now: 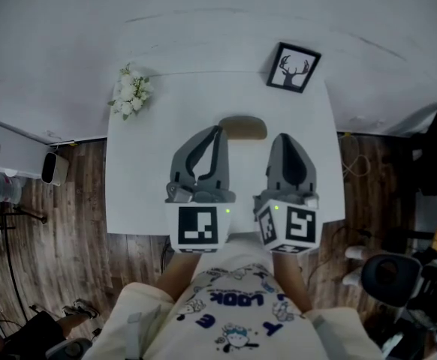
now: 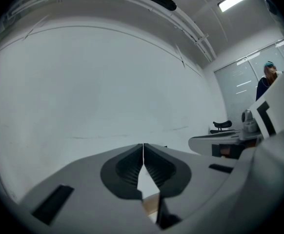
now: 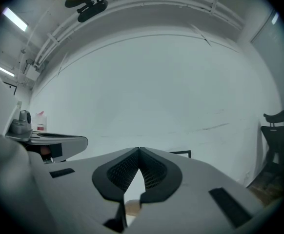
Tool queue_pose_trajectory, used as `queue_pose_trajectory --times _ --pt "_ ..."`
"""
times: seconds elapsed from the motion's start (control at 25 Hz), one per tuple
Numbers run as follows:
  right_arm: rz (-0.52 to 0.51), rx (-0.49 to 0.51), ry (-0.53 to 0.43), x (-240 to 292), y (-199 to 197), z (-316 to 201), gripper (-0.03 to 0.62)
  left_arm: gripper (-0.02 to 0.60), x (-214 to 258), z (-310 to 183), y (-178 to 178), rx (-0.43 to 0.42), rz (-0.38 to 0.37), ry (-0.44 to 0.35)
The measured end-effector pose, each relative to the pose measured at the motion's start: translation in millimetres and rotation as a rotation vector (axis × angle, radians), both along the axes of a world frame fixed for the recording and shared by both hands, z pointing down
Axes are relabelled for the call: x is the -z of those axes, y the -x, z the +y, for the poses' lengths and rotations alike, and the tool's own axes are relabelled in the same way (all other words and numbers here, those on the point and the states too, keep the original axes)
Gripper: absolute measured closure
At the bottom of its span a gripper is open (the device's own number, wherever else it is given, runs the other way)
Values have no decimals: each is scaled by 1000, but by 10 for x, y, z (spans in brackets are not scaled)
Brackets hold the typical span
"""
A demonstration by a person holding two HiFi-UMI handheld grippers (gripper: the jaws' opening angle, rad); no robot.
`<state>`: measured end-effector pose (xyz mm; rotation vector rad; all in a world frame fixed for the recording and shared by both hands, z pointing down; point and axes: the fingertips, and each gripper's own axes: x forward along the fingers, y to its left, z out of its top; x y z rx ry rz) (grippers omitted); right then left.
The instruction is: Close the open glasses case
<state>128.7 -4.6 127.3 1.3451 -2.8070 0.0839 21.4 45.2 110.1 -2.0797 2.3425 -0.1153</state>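
A tan oblong glasses case (image 1: 242,127) lies on the white table (image 1: 140,190), near its middle; from above its top looks smooth, and I cannot tell whether the lid is down. My left gripper (image 1: 220,130) is held level just above the case's left end, jaws shut and empty. My right gripper (image 1: 281,136) hangs a little to the right of the case, also shut on nothing. In the left gripper view the fingertips (image 2: 143,146) meet, with a tan sliver (image 2: 151,206) showing below them. The right gripper view shows closed fingertips (image 3: 139,149) facing a white wall.
A bunch of white flowers (image 1: 131,92) sits at the table's far left corner, and a framed deer picture (image 1: 293,67) leans at the far right. An office chair (image 1: 399,276) stands on the wooden floor at right, a small white appliance (image 1: 54,169) at left.
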Motion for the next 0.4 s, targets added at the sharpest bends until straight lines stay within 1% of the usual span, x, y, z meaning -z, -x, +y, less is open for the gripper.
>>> queue_pose_trajectory --times 0.2,0.4 --pt "4 -2 2 -22 3 -1 594 580 -9 -2 -4 0 5 -6" --pt "11 0 -1 -25 18 10 594 580 -36 -5 10 2 -7 10"
